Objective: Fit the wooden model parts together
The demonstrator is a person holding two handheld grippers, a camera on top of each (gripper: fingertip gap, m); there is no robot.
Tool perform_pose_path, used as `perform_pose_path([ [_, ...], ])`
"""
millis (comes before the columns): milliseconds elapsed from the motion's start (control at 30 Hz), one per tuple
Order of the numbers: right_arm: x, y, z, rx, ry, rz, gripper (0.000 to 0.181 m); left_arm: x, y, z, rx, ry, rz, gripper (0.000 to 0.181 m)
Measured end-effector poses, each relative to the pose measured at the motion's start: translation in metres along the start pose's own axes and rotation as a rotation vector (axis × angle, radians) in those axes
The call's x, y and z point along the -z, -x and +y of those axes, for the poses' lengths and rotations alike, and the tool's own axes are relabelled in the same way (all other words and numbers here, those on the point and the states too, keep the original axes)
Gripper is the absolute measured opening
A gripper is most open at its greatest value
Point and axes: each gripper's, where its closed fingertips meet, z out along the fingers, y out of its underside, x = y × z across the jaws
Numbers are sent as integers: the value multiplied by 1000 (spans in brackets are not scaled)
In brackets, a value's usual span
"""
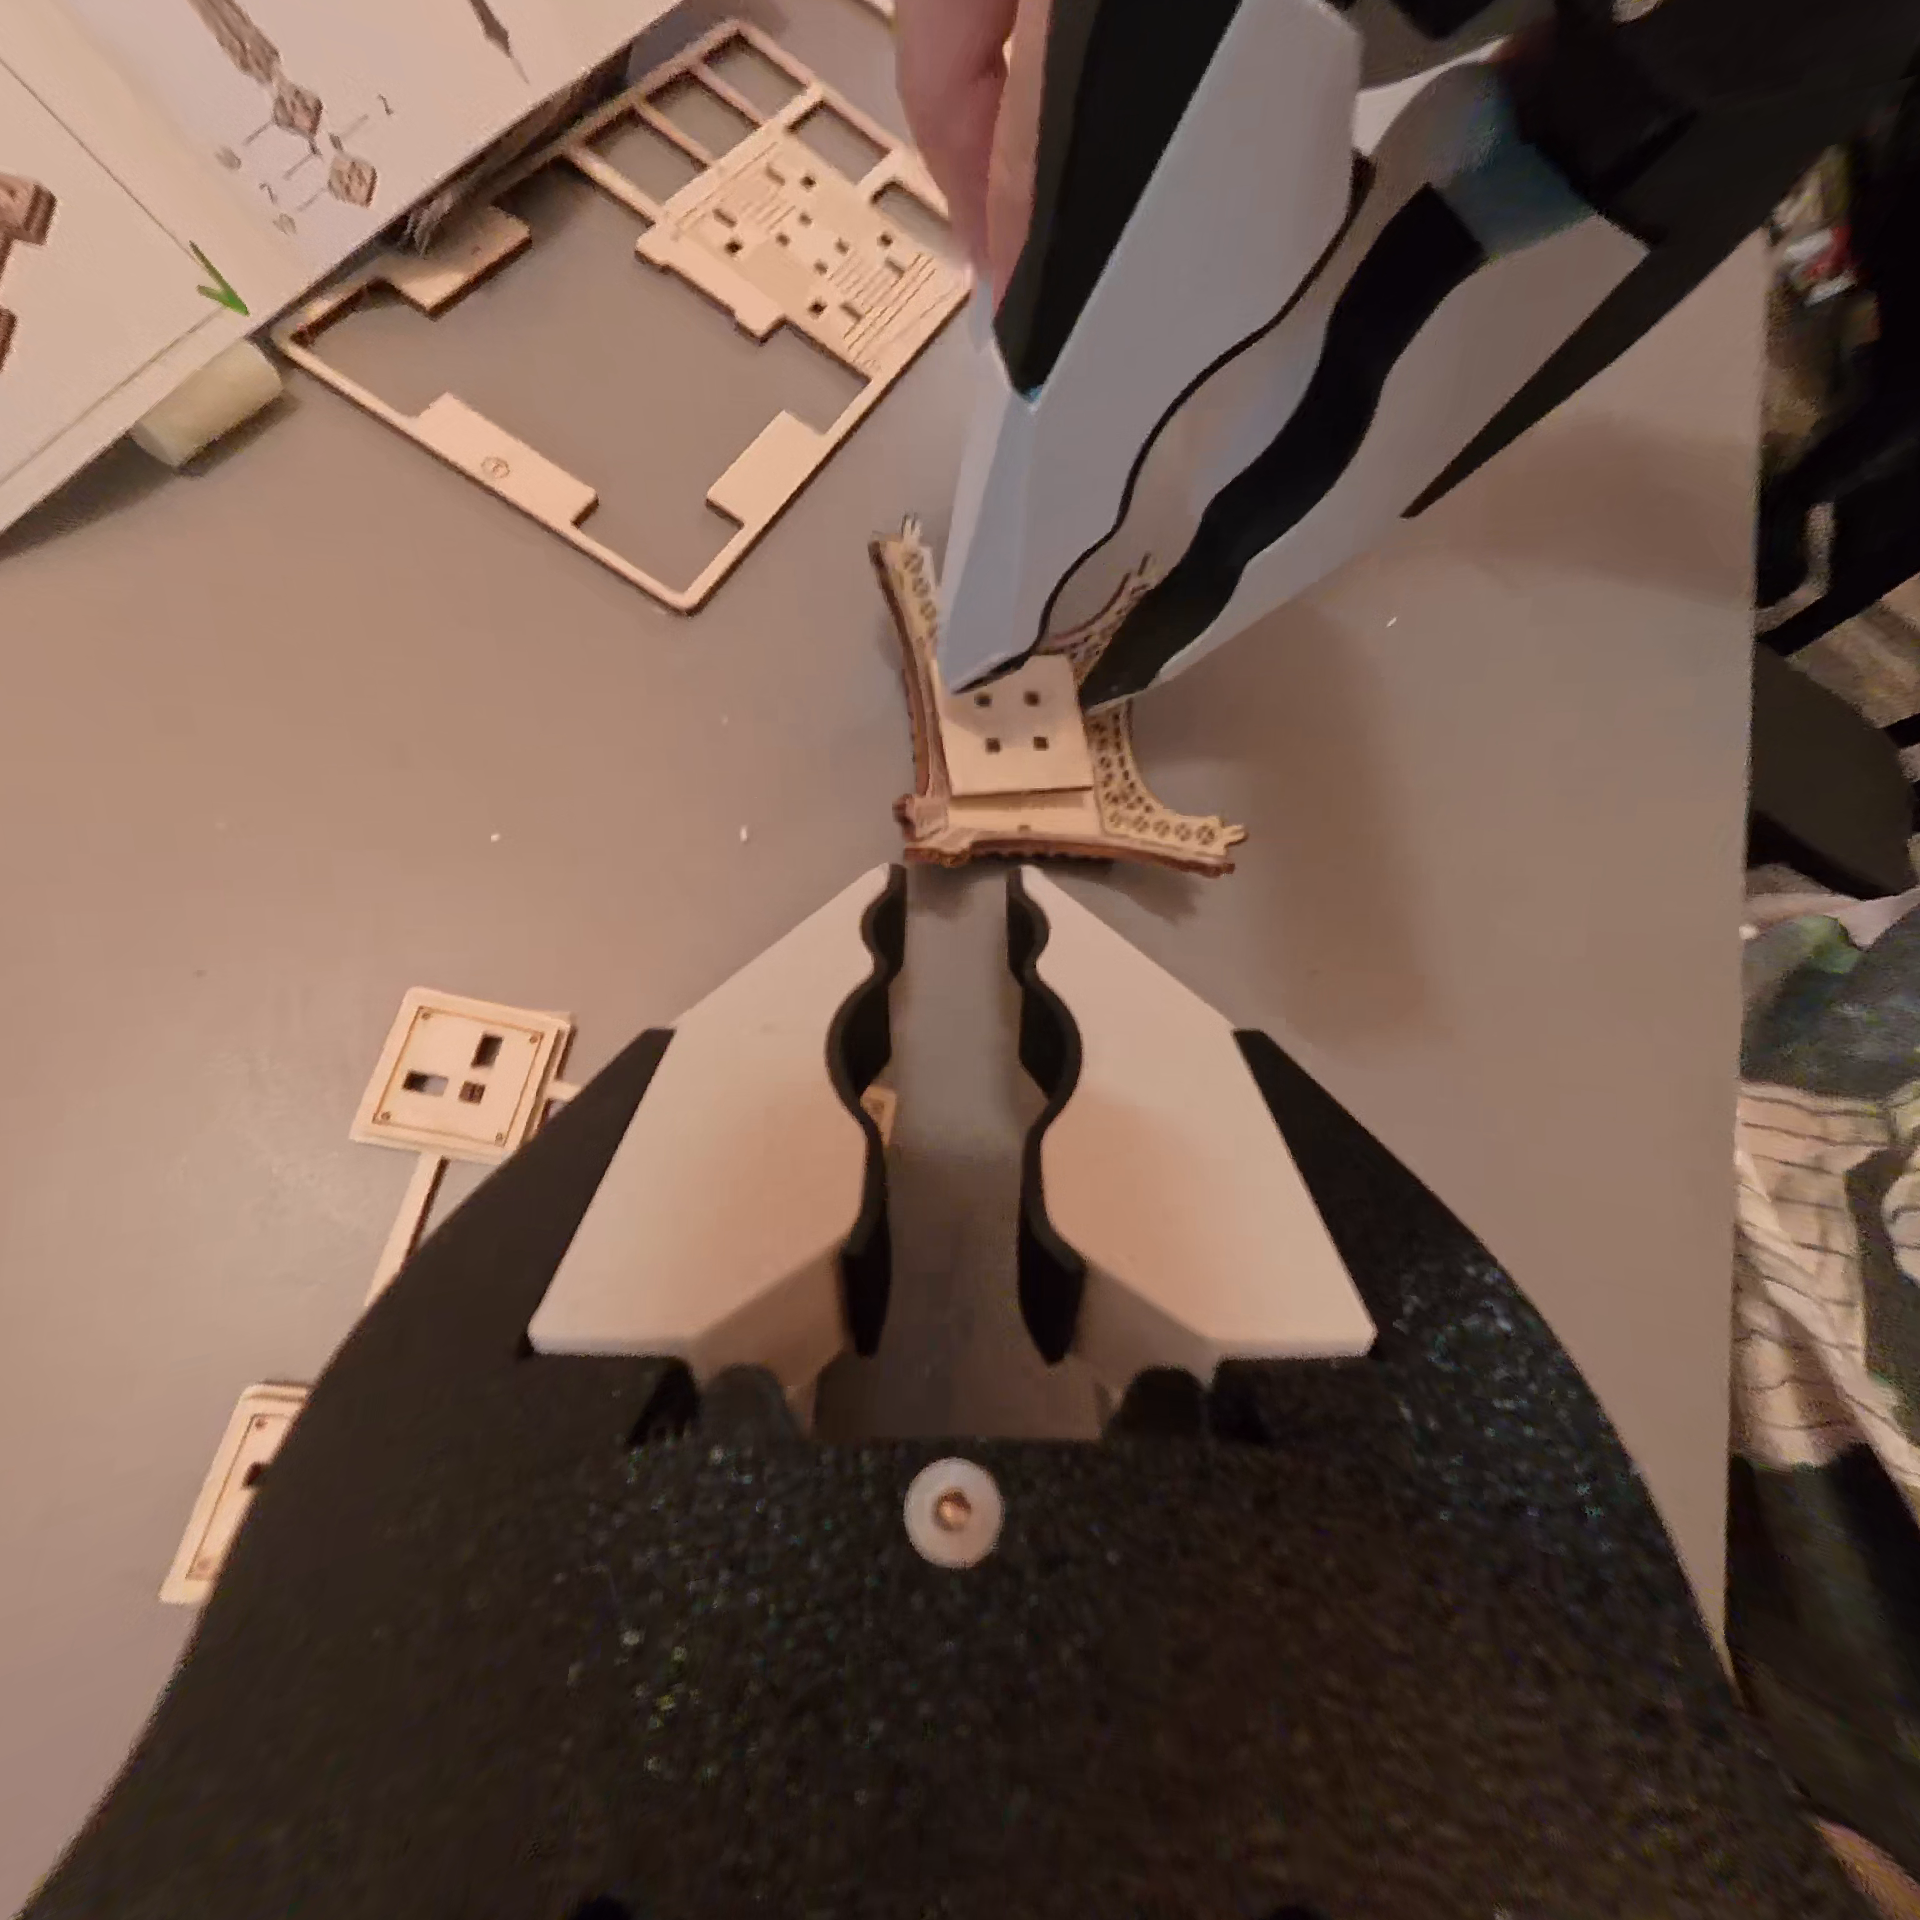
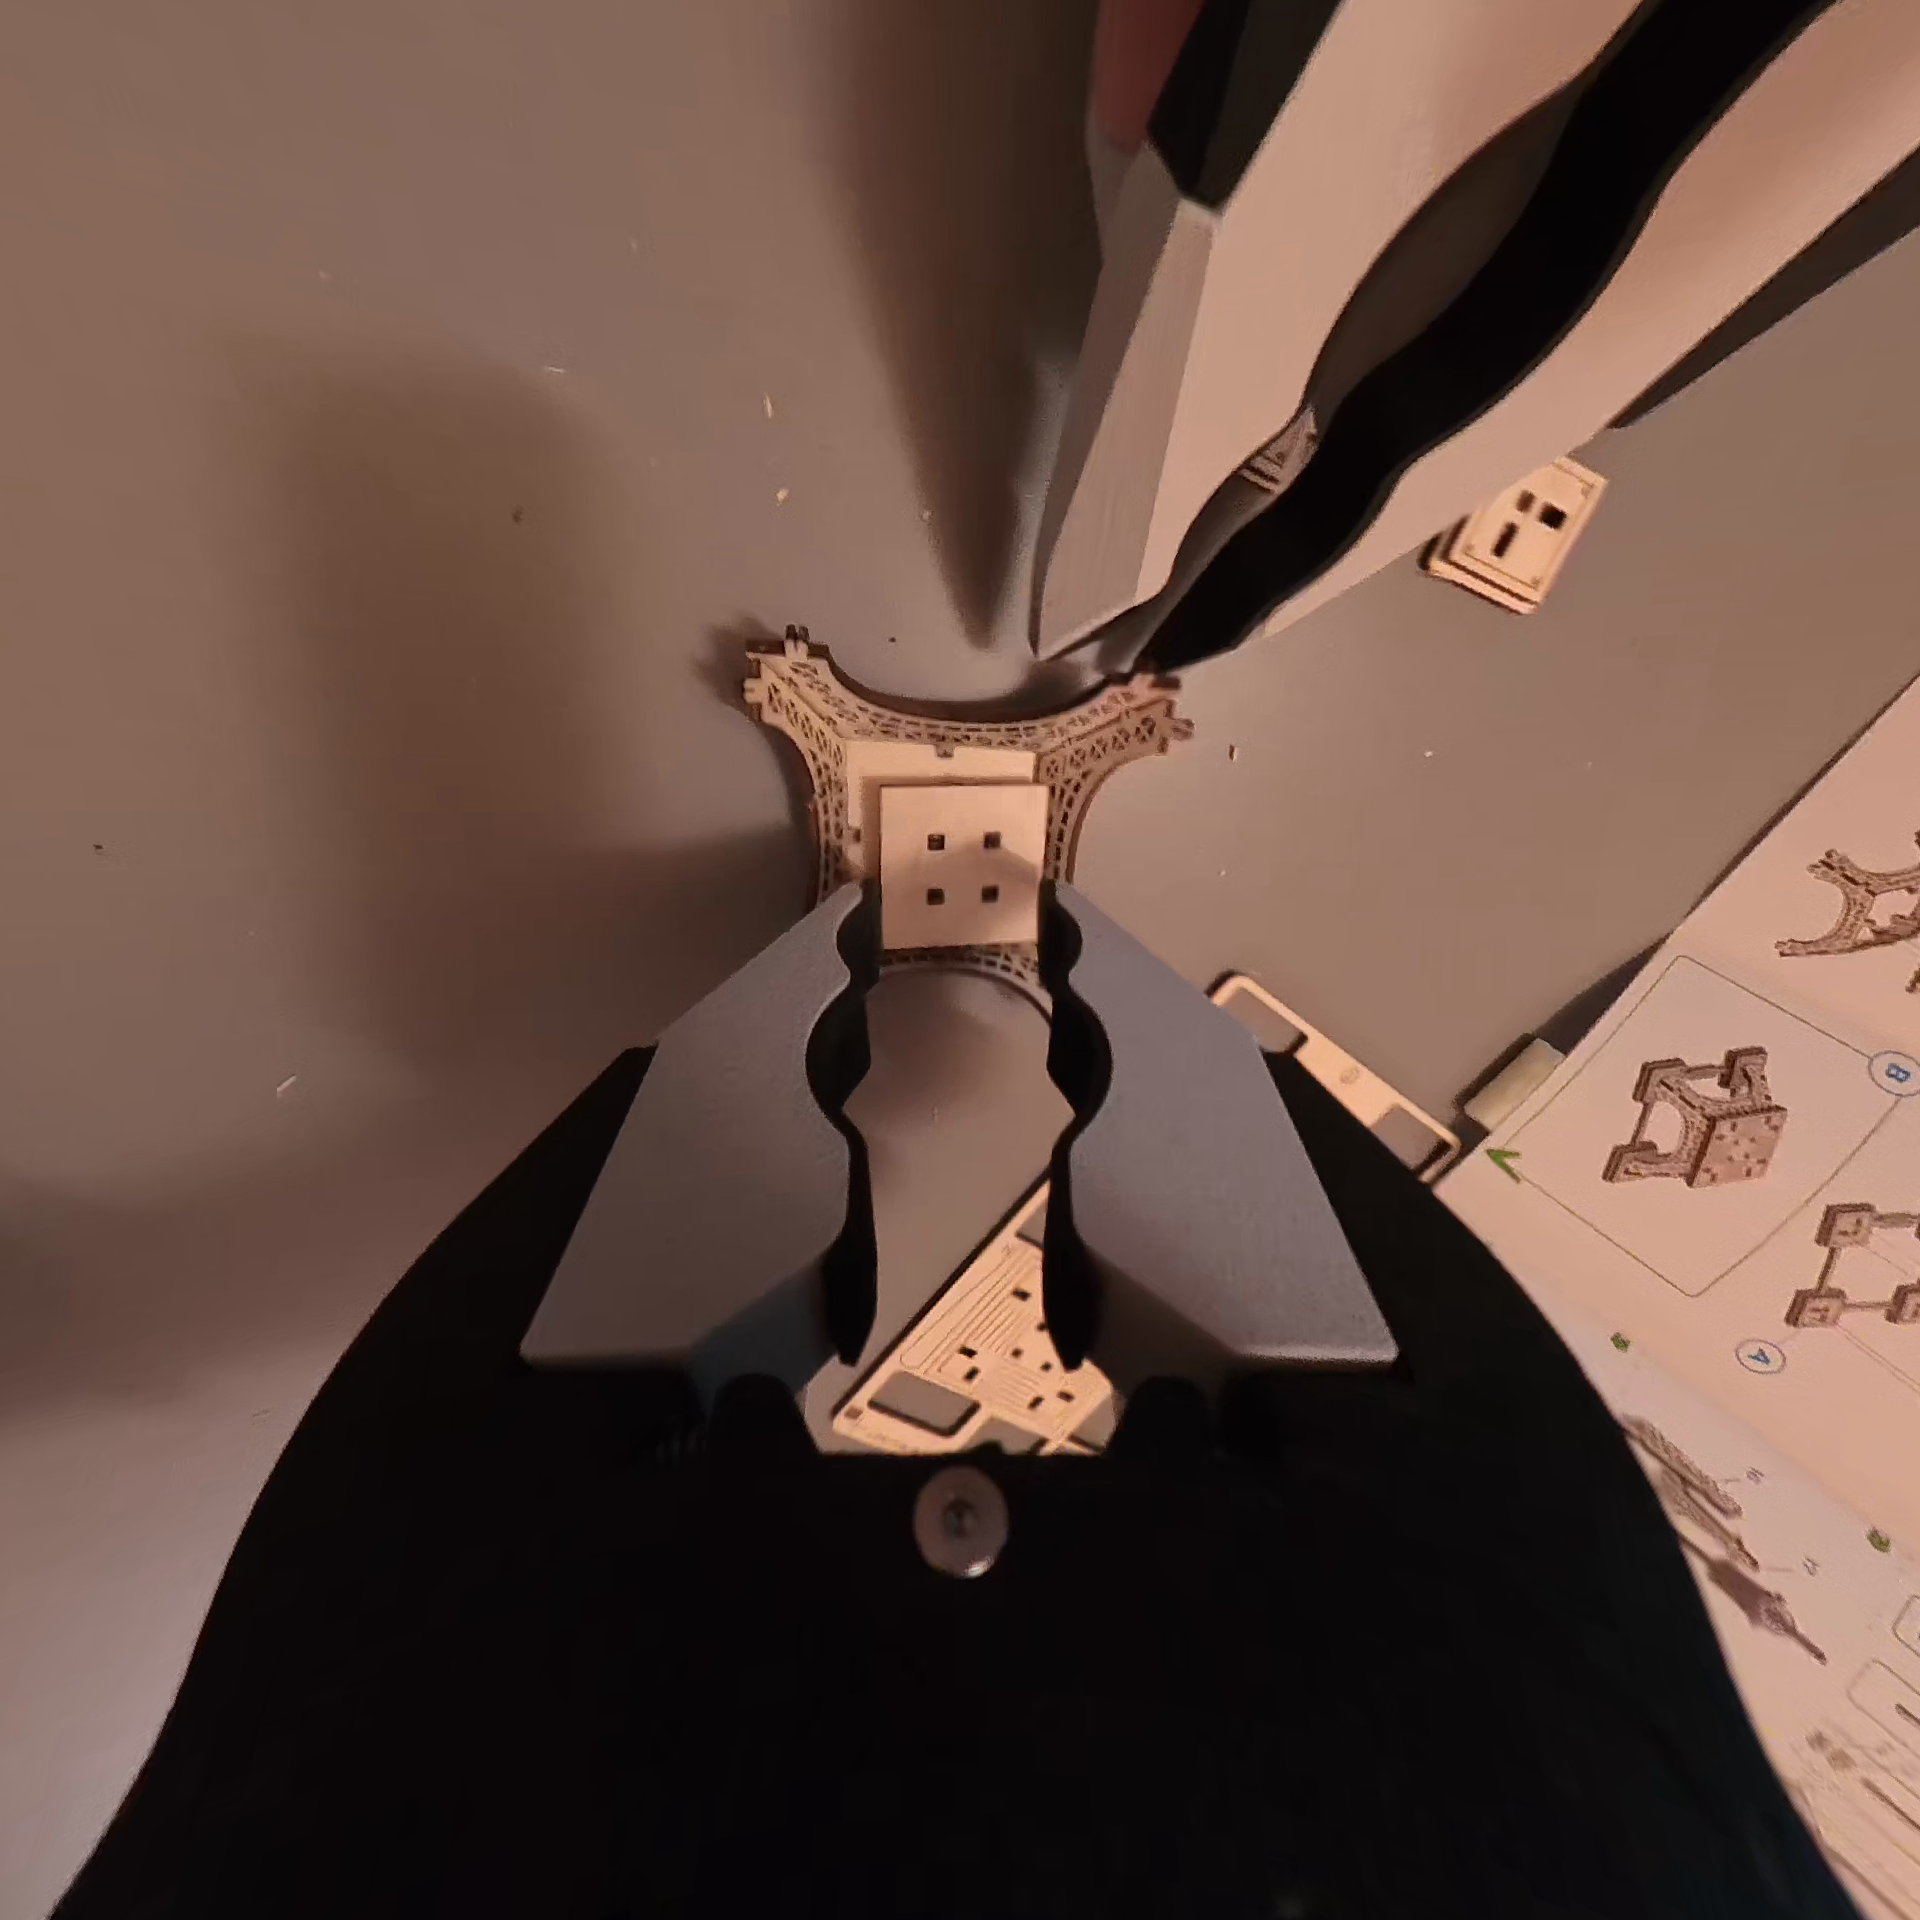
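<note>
A small wooden tower base (image 1: 1013, 748) with lattice legs and a square top plate with four holes stands on the grey table (image 1: 312, 779). In the right wrist view my right gripper (image 2: 956, 904) straddles the square plate (image 2: 961, 831), with both pads against its sides. It reaches down from above in the left wrist view (image 1: 1034, 681). My left gripper (image 1: 956, 883) is slightly open and empty, its tips just short of the base's near edge. In the right wrist view its tips (image 2: 1117, 660) are at the base's far arch.
A punched-out wooden sheet frame (image 1: 582, 364) lies at the back left beside an instruction sheet (image 1: 156, 156), also seen at the right (image 2: 1714, 1143). Square wooden plates (image 1: 457, 1070) lie left of my left gripper. The table edge (image 1: 1756, 727) runs along the right. A hand (image 1: 956, 125) holds the right gripper. My right fingertips sit around 4 cm from my left ones.
</note>
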Motion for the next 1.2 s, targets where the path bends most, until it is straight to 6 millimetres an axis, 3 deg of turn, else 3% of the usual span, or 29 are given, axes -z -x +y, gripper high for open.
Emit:
perform_pose_path([
  [133, 11, -4, 0, -33, -31, 8, 18, 3, 3, -3, 29, -19, -6, 16],
  [433, 11, -2, -6, -57, -86, -40, 20, 6, 12, -1, 31, -24, -51, 15],
  [633, -2, -8, 1, 2, -24, -14, 15, 7, 12, -1, 25, -23, -58, 15],
  [833, -2, -11, 0, 5, -15, -9, 26, 6, 10, -2, 33, -32, -37, 16],
  [1000, 13, -16, -4, -9, -55, 20, 29, 5, 7, -3, 30, -32, -25, 15],
  [1200, 4, -10, -6, -2, -31, -20, 32, 9, 6, -9, 46, -64, -13, 15],
])
